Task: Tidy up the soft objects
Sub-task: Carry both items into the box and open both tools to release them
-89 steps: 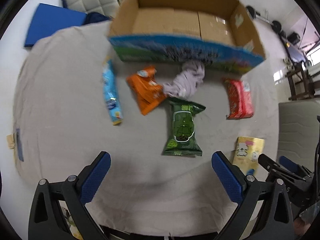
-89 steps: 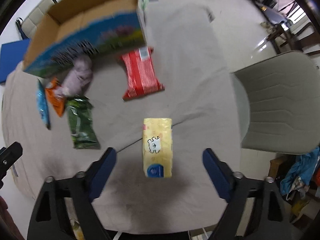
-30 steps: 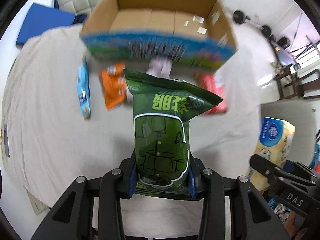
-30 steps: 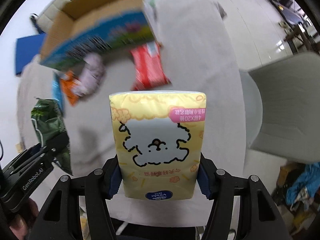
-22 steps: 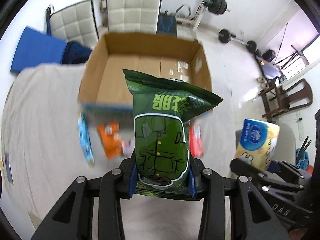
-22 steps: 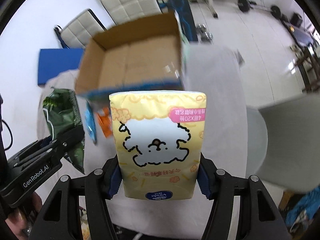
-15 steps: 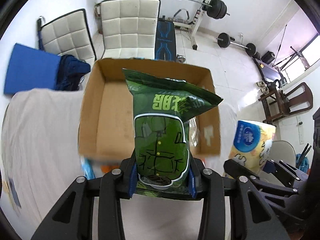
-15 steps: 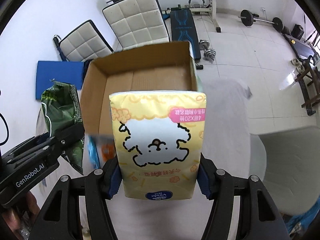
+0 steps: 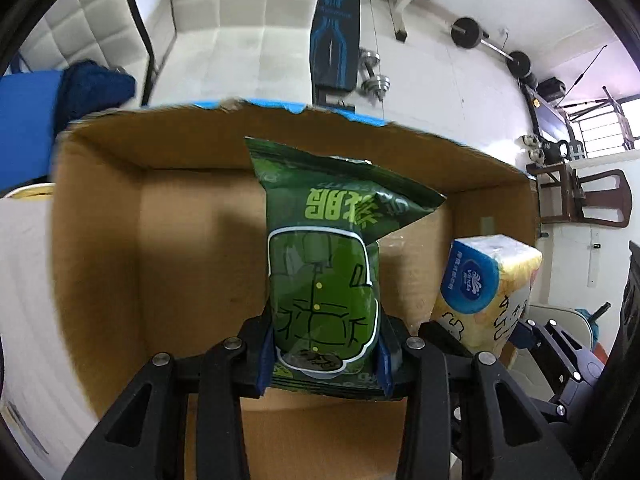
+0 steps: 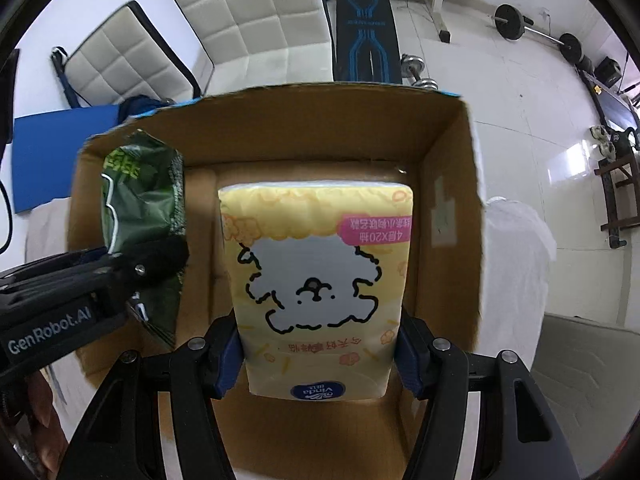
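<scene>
**Both packs are now over the box**

Left wrist view: The left gripper [image 9: 322, 360] is squeezed tight on the green snack bag [image 9: 324, 264], holding it by its bottom end so the bag stands up between the two fingers. Three seconds ago this bag lay flat on the cloth-covered bench and the gripper was open above it. Now the bag is lifted and the brown inside of the cardboard box [image 9: 180, 240] fills the picture behind it. The box floor that shows looks bare. On the right side, the yellow tissue pack [image 9: 486, 284] is close by, also over the box.

Right wrist view: The right gripper [image 10: 318, 356] is closed on the yellow tissue pack [image 10: 316, 280], the one with the fluffy dog drawing. It grips the pack near its bottom end. A short while ago the pack was on the bench, well away from the box. Now it is held up with the open cardboard box [image 10: 452, 216] right behind and under it. The green snack bag [image 10: 140, 216] shows on the left, held by the left gripper [image 10: 152, 264], near the left wall of the box.

What this means: both soft things have been picked up and carried to the box. I think the next step is to lower them and let go. Neither one is resting in the box yet.
</scene>
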A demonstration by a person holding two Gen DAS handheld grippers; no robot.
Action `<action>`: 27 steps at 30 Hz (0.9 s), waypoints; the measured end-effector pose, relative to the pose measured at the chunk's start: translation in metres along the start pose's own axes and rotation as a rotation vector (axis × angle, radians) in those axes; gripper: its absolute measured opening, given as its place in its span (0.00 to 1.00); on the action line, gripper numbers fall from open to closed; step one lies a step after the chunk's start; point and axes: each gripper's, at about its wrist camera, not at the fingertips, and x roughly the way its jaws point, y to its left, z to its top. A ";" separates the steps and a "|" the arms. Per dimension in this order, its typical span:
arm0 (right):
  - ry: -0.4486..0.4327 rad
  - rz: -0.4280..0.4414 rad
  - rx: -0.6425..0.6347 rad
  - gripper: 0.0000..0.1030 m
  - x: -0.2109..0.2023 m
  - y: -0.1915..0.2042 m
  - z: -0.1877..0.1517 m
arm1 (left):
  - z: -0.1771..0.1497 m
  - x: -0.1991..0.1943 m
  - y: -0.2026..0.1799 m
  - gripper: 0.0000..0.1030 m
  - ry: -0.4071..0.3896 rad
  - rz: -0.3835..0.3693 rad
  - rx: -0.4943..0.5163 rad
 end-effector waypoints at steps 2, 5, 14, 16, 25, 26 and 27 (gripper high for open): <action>0.010 -0.007 -0.002 0.63 0.012 0.000 0.006 | 0.004 0.010 0.000 0.35 0.025 -0.013 0.002; 0.032 -0.010 -0.006 0.63 0.025 0.002 0.012 | 0.007 0.022 0.000 0.35 0.047 -0.030 0.001; 0.081 0.006 -0.023 0.65 0.055 0.002 0.020 | 0.001 0.034 -0.004 0.38 0.095 -0.006 0.009; 0.069 -0.015 -0.029 0.69 0.055 0.001 0.023 | -0.002 0.031 -0.006 0.43 0.096 0.006 0.013; 0.047 -0.052 -0.045 0.72 0.034 0.006 0.020 | -0.025 -0.014 -0.001 0.79 0.003 0.051 0.015; 0.049 -0.055 -0.044 0.72 0.033 0.007 0.019 | -0.029 -0.020 0.001 0.85 -0.007 0.061 0.010; 0.047 -0.055 -0.043 0.72 0.031 0.008 0.015 | -0.036 -0.028 0.001 0.88 -0.018 0.067 0.009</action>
